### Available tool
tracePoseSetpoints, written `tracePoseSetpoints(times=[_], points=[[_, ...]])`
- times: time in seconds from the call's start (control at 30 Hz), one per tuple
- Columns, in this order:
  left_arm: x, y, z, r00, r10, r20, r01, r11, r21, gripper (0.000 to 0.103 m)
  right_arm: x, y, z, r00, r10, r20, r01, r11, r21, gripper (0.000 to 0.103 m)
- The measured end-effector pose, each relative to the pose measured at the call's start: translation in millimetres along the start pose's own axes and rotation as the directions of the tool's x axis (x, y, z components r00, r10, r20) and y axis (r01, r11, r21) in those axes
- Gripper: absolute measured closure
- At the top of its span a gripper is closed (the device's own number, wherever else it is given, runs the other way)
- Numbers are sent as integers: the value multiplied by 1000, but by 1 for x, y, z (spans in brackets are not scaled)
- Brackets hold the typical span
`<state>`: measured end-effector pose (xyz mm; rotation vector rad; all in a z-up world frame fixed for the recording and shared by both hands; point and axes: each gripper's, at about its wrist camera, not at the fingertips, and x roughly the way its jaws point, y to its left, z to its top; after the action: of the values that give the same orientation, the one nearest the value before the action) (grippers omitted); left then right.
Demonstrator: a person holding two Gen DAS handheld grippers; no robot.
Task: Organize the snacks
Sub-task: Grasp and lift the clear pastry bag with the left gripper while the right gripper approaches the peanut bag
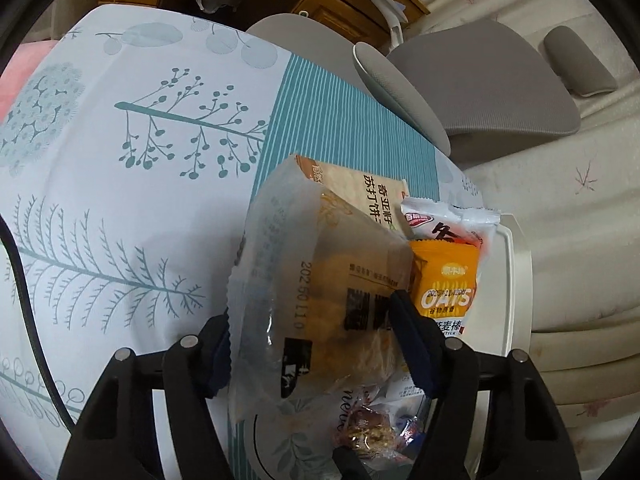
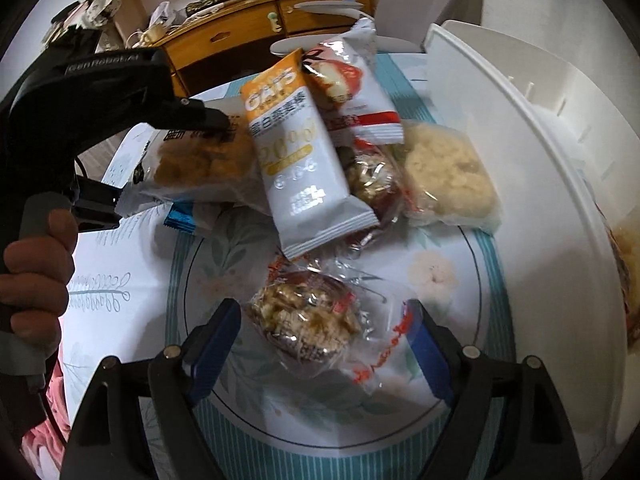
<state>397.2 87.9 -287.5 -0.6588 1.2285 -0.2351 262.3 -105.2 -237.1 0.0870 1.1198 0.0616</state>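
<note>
- Patterned tablecloth (image 2: pixel 120 320) underfoot, leaf prints and teal stripes, with a heap of wrapped snacks on it and a white bin (image 2: pixel 520 152) along the right edge.
- Nearest in the right wrist view: the right gripper (image 2: pixel 320 344) hangs over a clear-wrapped nut cake (image 2: pixel 308 320), jaws spread wide on either side of it. The pads are not pressing; nothing is held yet.
- Over on the left wrist view, the left gripper (image 1: pixel 316 340) has a translucent pastry packet (image 1: pixel 320 288) sitting between its jaws. They stand about half open, and the right pad looks pressed against the wrapper, so I read this as a grip taking hold. From the right wrist view, the same packet juts out of those black jaws, and a person's hand (image 2: pixel 36 280) clasps the handle.
- Just beyond: an orange-and-white OATS bar (image 2: pixel 296 160) lies on the heap, touching a second nut cake (image 2: pixel 372 176) and a pale puffed snack (image 2: pixel 448 176) near the bin wall.
- Further back, a red-and-white packet (image 2: pixel 352 84) tops the pile; behind it, a wooden cabinet (image 2: pixel 256 36).
- Step in hand, I'd judge: both grippers picking one snack each from the pile.
- Next calls for: the right jaws closing squarely on the nut cake's body, not on its loose wrapper edge, then a lift clear before carrying to the bin.
</note>
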Motion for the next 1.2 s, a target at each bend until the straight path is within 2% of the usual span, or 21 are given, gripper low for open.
tracePoseSetpoints(times=[0.23, 0.4, 0.6, 0.93, 1.2], points=[[-8, 2, -4, 1000, -9, 9, 9, 999, -37, 45, 3, 2, -1, 1000, -11, 25, 11, 1000, -8, 20], [-16, 10, -7, 999, -33, 17, 34, 996, -83, 47, -3, 6, -3, 999, -13, 50, 14, 999, -31, 33], [-31, 18, -11, 1000, -23, 20, 25, 992, -124, 48, -9, 7, -3, 999, 18, 48, -15, 998, -55, 44], [-66, 18, -26, 999, -4, 47, 10, 992, -123, 48, -30, 4, -12, 1000, 20, 10, -20, 999, -44, 45], [-110, 19, -54, 997, -6, 76, 14, 995, -101, 48, -67, 16, -15, 998, 29, 62, -26, 998, -49, 46]])
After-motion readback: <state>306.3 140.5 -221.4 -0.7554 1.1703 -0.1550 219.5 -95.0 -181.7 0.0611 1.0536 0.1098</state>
